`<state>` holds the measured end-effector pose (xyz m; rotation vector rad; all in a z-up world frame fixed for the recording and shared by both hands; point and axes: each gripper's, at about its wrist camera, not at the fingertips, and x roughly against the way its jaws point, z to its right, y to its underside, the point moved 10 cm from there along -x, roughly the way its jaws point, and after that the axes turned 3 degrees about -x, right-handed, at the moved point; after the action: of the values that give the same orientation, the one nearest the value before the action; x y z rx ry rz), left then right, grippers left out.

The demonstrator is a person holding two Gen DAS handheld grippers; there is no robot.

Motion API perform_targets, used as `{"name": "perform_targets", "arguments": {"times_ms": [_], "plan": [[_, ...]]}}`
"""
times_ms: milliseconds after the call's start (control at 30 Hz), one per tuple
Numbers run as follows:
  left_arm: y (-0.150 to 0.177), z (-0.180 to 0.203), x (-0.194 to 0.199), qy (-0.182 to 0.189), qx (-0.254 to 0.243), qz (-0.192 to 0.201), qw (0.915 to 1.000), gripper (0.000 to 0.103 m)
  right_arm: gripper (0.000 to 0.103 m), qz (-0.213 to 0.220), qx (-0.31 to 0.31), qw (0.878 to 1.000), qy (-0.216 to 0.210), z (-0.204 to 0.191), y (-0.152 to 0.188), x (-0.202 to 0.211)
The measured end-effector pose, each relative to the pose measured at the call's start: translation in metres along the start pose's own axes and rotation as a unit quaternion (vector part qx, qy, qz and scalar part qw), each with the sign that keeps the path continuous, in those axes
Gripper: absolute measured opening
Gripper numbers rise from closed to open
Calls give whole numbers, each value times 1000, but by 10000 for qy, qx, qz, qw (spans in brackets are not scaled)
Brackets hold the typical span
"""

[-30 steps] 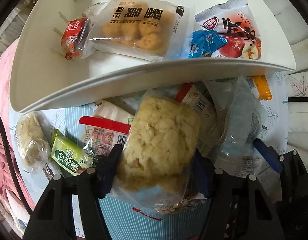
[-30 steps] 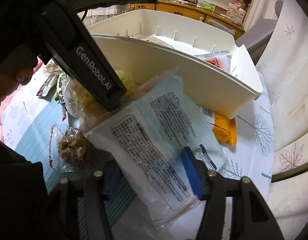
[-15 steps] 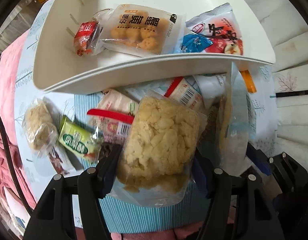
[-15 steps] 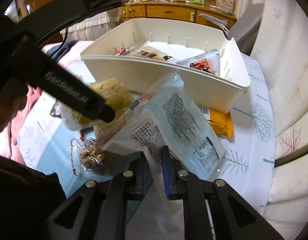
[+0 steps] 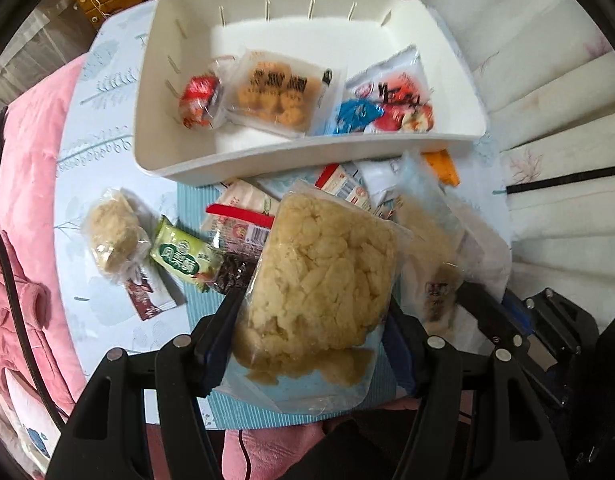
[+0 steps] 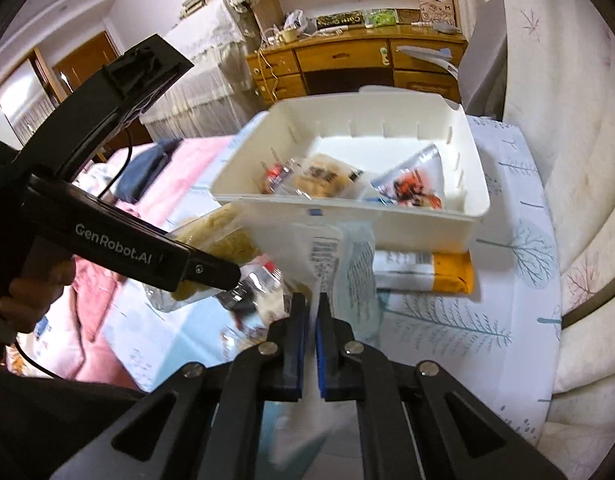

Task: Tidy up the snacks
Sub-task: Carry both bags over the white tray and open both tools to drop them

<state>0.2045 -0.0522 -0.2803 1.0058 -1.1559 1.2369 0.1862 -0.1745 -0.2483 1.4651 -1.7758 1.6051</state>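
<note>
My left gripper (image 5: 311,316) is shut on a clear bag of pale yellow puffed snack (image 5: 323,272), held above the table in front of the white bin (image 5: 167,148). The bin holds a red candy (image 5: 197,98), a cookie pack (image 5: 277,94) and a red-and-white pouch (image 5: 395,96). My right gripper (image 6: 311,320) is shut on a light blue printed packet (image 6: 339,256), lifted edge-on before the bin (image 6: 347,216). The left gripper shows in the right wrist view, still on the yellow bag (image 6: 223,236).
Loose snacks lie on the table: a rice cake bag (image 5: 111,232), a green packet (image 5: 179,258), a maroon sachet (image 5: 147,296), a red-striped pack (image 5: 243,224), an orange-ended pack (image 6: 423,272). Pink bedding (image 5: 23,184) lies left, cushions right.
Both grippers have pulled back and up from the bin, so more of the table shows. The right gripper closed on the blue packet and lifted it edge-on.
</note>
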Motion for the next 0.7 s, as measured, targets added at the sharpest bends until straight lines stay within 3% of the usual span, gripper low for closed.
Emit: {"name": "perform_targets", "arguments": {"times_ms": [333,700], "plan": [[-27,-4,40,-97,135,415,9990,64,3,313,152,9985,-413,-32,-40,24],[-69,-24,66,-208,258,874,9956,64,3,902,236,9949,-387,-32,-108,29]]}}
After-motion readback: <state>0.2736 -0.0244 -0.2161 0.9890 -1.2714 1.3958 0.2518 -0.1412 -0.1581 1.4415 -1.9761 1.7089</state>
